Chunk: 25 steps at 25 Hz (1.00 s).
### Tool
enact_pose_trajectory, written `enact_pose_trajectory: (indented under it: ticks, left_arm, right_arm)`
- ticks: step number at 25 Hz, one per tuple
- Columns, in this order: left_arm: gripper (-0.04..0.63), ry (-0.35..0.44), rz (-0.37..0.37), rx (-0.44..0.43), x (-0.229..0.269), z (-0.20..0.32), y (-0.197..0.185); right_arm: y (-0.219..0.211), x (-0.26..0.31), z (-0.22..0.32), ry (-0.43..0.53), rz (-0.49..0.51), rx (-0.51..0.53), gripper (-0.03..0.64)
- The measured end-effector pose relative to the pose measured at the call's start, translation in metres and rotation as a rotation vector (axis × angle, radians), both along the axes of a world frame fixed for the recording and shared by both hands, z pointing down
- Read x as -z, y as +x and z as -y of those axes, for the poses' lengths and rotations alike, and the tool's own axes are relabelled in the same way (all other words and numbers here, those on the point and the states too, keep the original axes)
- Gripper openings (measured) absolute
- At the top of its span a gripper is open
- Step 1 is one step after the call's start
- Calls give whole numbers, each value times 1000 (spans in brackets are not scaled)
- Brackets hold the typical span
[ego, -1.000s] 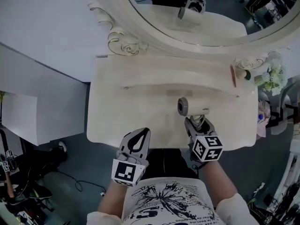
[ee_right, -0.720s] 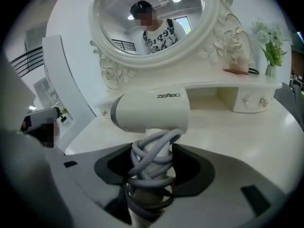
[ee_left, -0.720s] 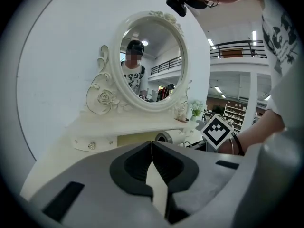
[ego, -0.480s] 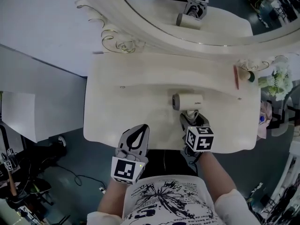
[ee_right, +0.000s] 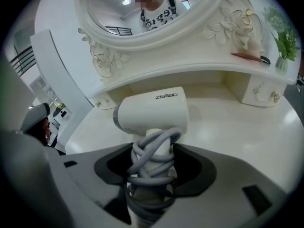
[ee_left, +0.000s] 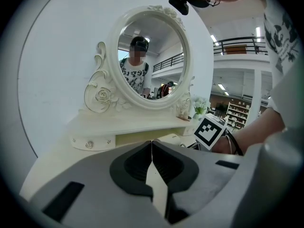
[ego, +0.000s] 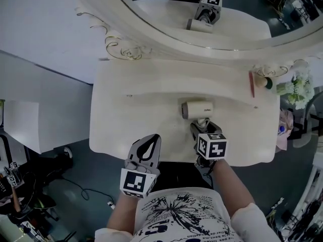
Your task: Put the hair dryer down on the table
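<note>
A white hair dryer (ego: pixel 197 109) with a grey nozzle ring hangs sideways over the middle of the cream dressing table (ego: pixel 126 120). Its handle (ee_right: pixel 151 148), wound with grey cord, sits upright between the jaws of my right gripper (ego: pixel 203 127), which is shut on it. In the right gripper view the dryer body (ee_right: pixel 152 112) fills the centre, nozzle to the left. Whether the dryer touches the tabletop I cannot tell. My left gripper (ego: pixel 147 149) hovers at the table's front edge, shut and empty; in its own view the left gripper's (ee_left: pixel 151 148) jaws meet.
An oval mirror (ego: pixel 202 29) in an ornate frame stands behind a raised shelf (ego: pixel 166 69). On the shelf's right end lie a red stick (ego: pixel 251 83) and a small bottle (ego: pixel 263 80), with white flowers (ego: pixel 293 83) beyond. The person's torso is just behind the table's front edge.
My right gripper has carried the hair dryer a little to the left and farther over the table. The left gripper has stayed where it was.
</note>
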<state>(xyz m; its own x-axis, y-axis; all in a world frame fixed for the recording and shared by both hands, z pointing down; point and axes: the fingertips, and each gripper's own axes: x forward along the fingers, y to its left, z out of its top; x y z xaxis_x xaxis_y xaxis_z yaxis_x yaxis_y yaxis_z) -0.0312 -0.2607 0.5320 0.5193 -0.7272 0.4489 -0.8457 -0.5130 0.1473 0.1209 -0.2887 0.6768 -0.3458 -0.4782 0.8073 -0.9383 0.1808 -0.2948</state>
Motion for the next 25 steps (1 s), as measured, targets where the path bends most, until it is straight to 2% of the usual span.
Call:
enact_pose_trajectory:
  ticks: [4, 8, 13, 14, 17, 18, 21, 25]
  left_arm:
    - [21, -12, -19, 12, 1, -2, 4]
    - [21, -21, -23, 15, 3, -5, 5]
    - [21, 15, -14, 8, 17, 1, 10]
    - [21, 24, -16, 8, 21, 2, 11]
    - [21, 53, -33, 6, 39, 8, 15]
    - [21, 66, -38, 5, 46, 10, 16]
    - [21, 114, -37, 2, 69, 13, 19]
    - [21, 184, -28, 0, 101, 12, 19]
  right_arm:
    - [-3, 3, 0, 8, 24, 29, 264]
    - [2, 16, -1, 36, 19, 0, 296]
    - [10, 73, 1, 169, 54, -37, 295]
    - [12, 87, 1, 209, 70, -43, 283]
    - [23, 128, 2, 342, 91, -89, 108]
    - [27, 140, 2, 382, 89, -96, 68]
    - [35, 178, 1, 501, 84, -92, 25]
    - [43, 231, -3, 690, 56, -60, 18]
